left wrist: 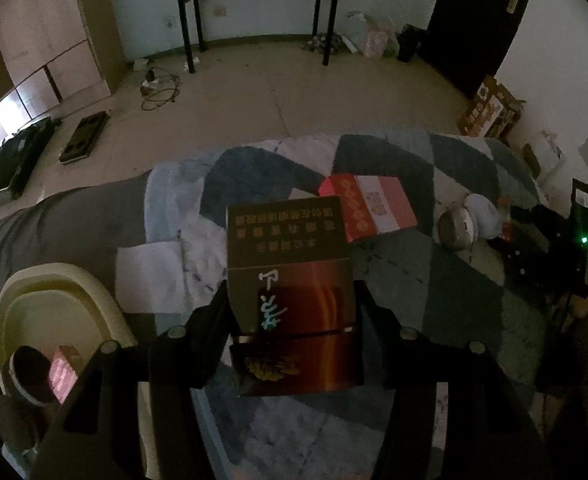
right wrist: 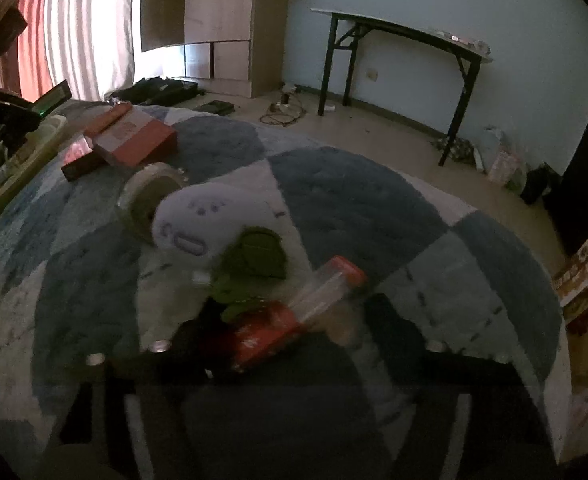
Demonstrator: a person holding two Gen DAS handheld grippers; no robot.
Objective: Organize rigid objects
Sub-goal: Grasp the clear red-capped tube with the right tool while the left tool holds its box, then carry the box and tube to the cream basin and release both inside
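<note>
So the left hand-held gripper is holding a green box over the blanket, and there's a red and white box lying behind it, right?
Not quite. The box in the left hand-held gripper is dark brown with gold writing, not green; the left wrist view shows it. The rest is right: it is held over the blanket, and the red and white box lies behind it.

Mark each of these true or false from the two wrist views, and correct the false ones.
1. The left gripper holds a dark brown box between its fingers. True.
2. A red and white box lies on the patchwork blanket beyond the brown box. True.
3. The cream basin holds nothing. False: a pink box and a dark round item lie in it.
4. The black folding table stands on the blanket. False: it stands on the bare floor by the wall.
5. A clear bottle with an orange cap lies at the right gripper's fingers. True.
</note>
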